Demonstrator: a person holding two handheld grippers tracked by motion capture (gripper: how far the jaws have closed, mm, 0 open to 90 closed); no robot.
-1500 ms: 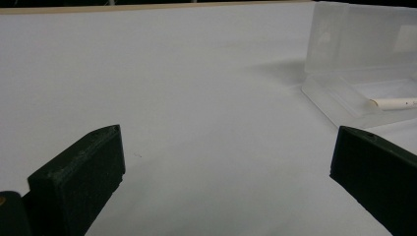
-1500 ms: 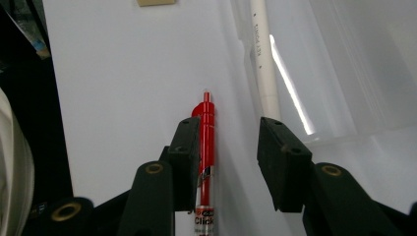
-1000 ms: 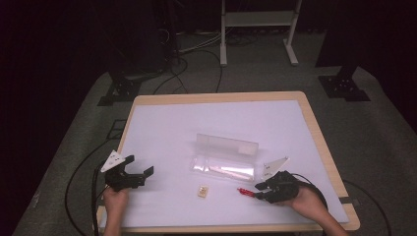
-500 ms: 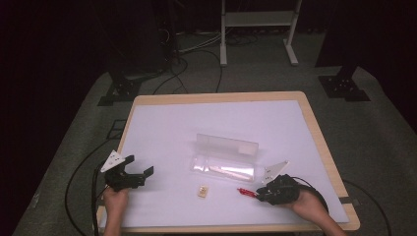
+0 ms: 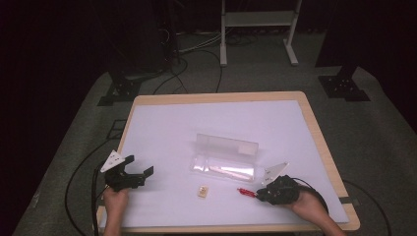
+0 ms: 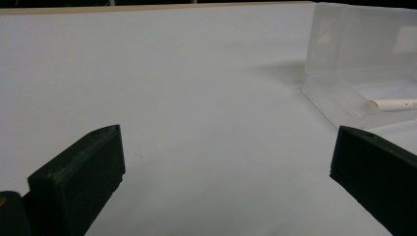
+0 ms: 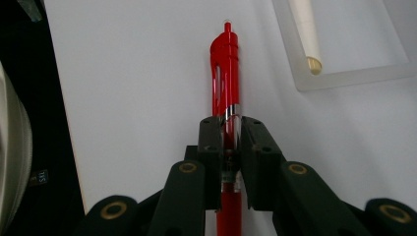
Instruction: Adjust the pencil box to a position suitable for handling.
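Jaws on the right gripper [image 7: 230, 142] had just been closing, and by this moment they pinched the red pen [image 7: 225, 73] across its clear barrel, near the silver band. In the right gripper view the pads pressed on both sides of the pen, whose clip end stuck out ahead of them. Compared with a second before, the hand had hardly shifted; only the grip had changed, from jaws standing around the pen to jaws clamped on it.

From above, the pen [image 5: 244, 192] lay low over the white table [image 5: 162, 132] near the front edge, just ahead of the right gripper [image 5: 265, 192] and a little in front of the clear case [image 5: 226, 157]. That case stood open, with a pale pen [image 6: 393, 104] already lying in its tray. A small tan eraser [image 5: 202, 192] sat near the pen, apart from it.

The left gripper [image 5: 132, 173] hovered well off to the left, jaws spread wide with nothing between them, and it had not budged.

With the pen gripped, I judged the pick was done and the lift toward the case could come next.
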